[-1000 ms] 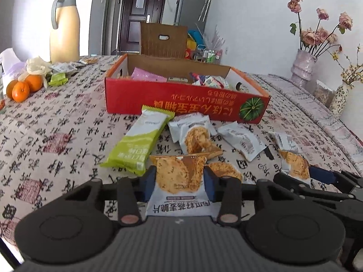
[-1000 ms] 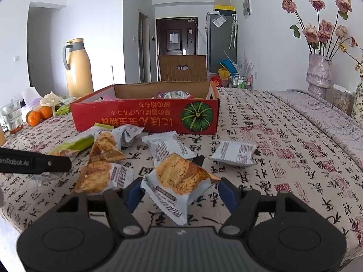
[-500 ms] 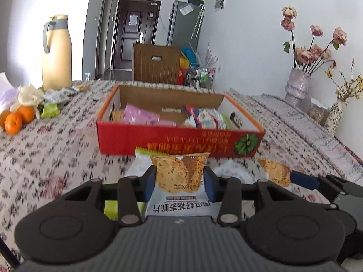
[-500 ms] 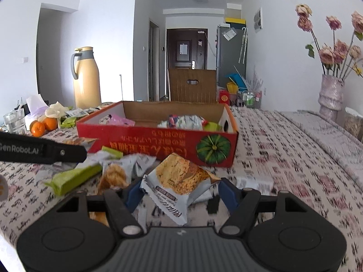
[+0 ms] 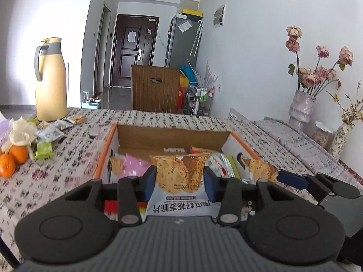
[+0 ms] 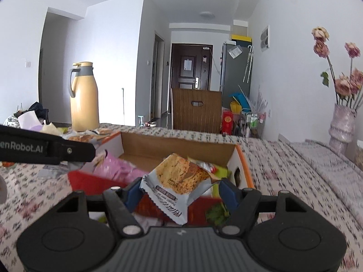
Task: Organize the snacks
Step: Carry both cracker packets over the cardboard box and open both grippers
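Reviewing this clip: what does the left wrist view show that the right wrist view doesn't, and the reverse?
Only the left wrist view shows the oranges, the green snack packet beside them, and the small speckled vase. Only the right wrist view shows the dark clutter far left. Both show the red cardboard box, the yellow thermos, the pink flower vase, and each gripper's oat crisp packet: left gripper, right gripper.

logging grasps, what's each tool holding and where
Left tool: cracker packet, pinched across its middle. Right tool: another cracker packet, gripped by its side edges.
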The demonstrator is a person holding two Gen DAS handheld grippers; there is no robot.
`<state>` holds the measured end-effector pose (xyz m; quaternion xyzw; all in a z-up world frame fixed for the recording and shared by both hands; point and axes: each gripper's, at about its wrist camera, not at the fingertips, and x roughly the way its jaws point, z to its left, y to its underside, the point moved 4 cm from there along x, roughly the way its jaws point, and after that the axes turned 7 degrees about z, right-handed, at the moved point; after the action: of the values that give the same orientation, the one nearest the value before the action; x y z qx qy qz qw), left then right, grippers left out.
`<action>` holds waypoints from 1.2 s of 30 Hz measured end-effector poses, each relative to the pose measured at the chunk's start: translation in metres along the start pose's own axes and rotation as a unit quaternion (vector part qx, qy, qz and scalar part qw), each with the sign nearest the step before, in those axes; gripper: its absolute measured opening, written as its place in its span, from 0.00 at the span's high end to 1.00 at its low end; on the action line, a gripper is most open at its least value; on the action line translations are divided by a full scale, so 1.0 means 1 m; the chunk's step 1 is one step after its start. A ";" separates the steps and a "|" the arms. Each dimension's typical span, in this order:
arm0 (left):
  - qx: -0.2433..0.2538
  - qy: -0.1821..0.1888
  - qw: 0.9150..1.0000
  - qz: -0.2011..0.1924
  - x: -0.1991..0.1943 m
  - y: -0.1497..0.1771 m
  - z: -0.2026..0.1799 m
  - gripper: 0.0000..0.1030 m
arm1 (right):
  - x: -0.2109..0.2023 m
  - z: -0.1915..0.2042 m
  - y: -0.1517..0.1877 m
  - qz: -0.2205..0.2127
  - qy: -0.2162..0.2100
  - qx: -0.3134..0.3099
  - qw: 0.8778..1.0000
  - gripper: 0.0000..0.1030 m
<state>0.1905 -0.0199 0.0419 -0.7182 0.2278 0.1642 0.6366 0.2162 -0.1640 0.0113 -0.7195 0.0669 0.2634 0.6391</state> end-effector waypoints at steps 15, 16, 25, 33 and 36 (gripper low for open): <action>-0.021 -0.019 1.000 -0.011 0.067 -0.070 0.032 0.57 | 0.091 0.011 -0.066 0.013 0.004 -0.016 1.000 0.31; -0.022 -0.021 0.999 -0.010 0.073 -0.072 0.034 0.57 | 0.097 0.013 -0.069 0.015 0.005 -0.015 1.000 0.31; -0.045 -0.042 0.998 0.014 0.122 -0.063 0.052 0.57 | 0.143 0.011 -0.059 0.040 0.014 0.003 0.999 0.31; -0.052 -0.034 0.997 0.039 0.146 -0.050 0.064 0.57 | 0.158 0.012 -0.045 0.065 0.003 -0.003 0.998 0.29; -0.058 -0.030 0.997 0.038 0.145 -0.048 0.066 0.56 | 0.154 0.010 -0.045 0.061 0.004 0.002 0.998 0.20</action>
<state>0.3418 0.0329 -0.0026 -0.7394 0.2254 0.2227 0.5940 0.3640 -0.1097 -0.0208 -0.7135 0.1137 0.2990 0.6234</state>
